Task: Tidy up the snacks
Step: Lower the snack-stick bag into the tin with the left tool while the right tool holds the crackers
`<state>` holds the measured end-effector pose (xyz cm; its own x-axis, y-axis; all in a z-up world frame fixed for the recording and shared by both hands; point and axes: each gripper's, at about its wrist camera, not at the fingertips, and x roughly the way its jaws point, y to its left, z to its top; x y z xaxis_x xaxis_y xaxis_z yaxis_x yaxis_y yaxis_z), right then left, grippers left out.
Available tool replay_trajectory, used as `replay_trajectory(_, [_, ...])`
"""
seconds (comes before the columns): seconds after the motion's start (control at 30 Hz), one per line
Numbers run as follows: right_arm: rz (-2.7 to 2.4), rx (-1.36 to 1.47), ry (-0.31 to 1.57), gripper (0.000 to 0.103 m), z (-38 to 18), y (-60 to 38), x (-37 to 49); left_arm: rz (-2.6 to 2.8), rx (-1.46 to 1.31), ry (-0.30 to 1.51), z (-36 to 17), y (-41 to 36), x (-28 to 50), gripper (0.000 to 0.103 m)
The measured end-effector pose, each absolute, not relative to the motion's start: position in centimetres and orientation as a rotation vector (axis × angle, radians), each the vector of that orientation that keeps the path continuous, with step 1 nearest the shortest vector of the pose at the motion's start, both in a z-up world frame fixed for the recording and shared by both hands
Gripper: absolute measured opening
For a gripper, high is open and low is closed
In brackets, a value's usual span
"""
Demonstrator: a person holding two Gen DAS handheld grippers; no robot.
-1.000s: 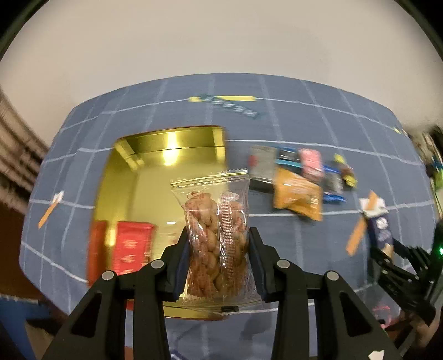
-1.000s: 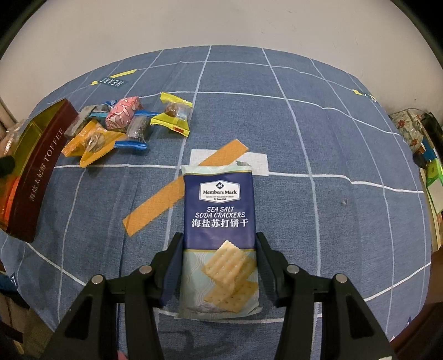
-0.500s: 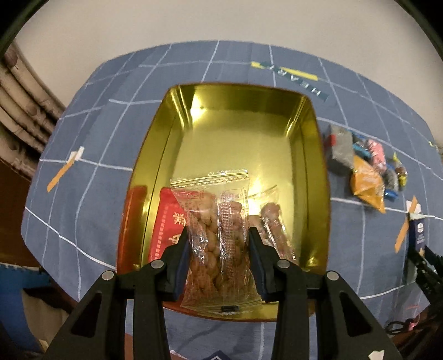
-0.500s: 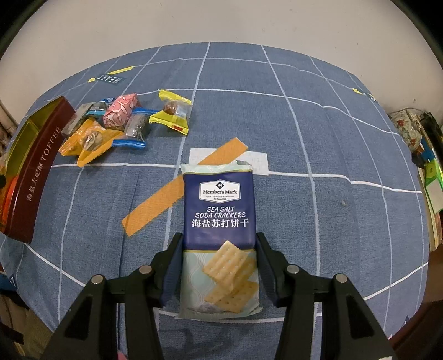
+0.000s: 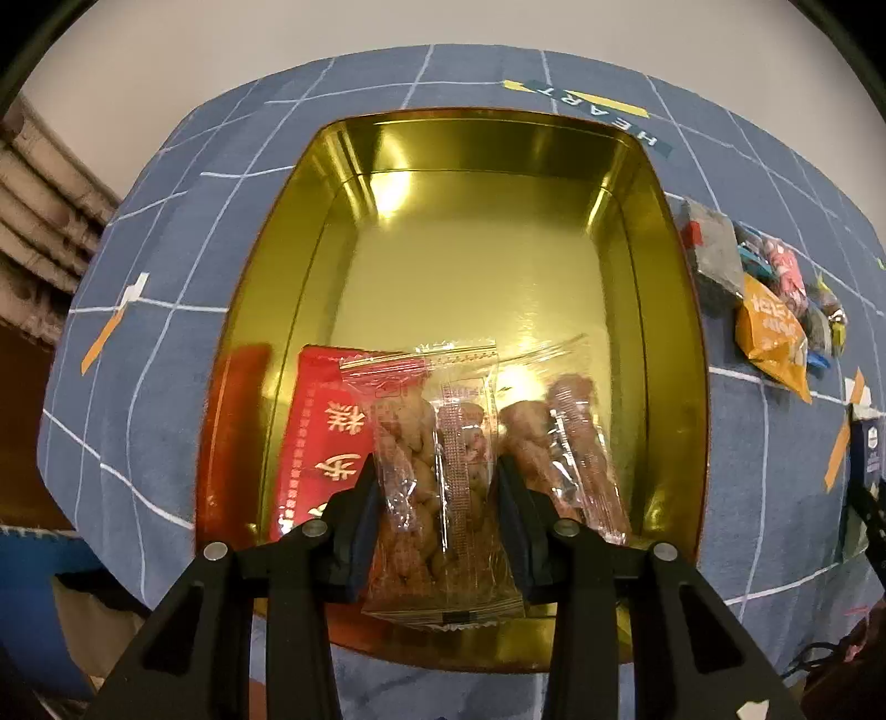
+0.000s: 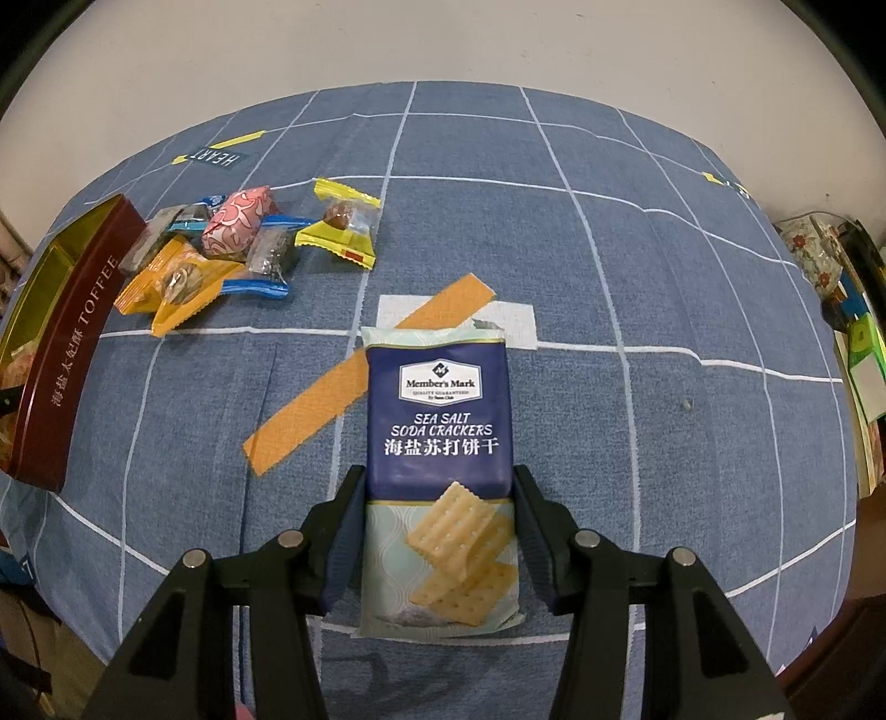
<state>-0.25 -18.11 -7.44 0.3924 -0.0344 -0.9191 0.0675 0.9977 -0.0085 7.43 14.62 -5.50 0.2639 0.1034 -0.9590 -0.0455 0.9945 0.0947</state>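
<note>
Here, left claw grips peanut packet over tin.

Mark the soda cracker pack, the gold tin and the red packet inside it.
soda cracker pack [image 6: 440, 421], right wrist view, navy label.
gold tin [image 5: 470, 266], left wrist view, bare floor.
red packet [image 5: 326, 437], left wrist view, printed front.

A blue cloth with a white grid covers the table and fills most of both views. An orange tape strip runs slantwise across its middle in the right wrist view, crossing a white patch. Upper left there, a dark label reads HEART, with a yellow bar beside it. A small orange tape sits at the left of the left wrist view. Pale wall lies along the top. Bright clutter crowds the right edge, too blurred to name.
</note>
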Motion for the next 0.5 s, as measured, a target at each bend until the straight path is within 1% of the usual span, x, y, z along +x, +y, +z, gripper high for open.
replay_trajectory(0.5, [-0.068,0.035,1.177,0.053,-7.49,-18.12,-0.15,0.068,0.095,1.309,-5.94,14.29,7.17,0.036])
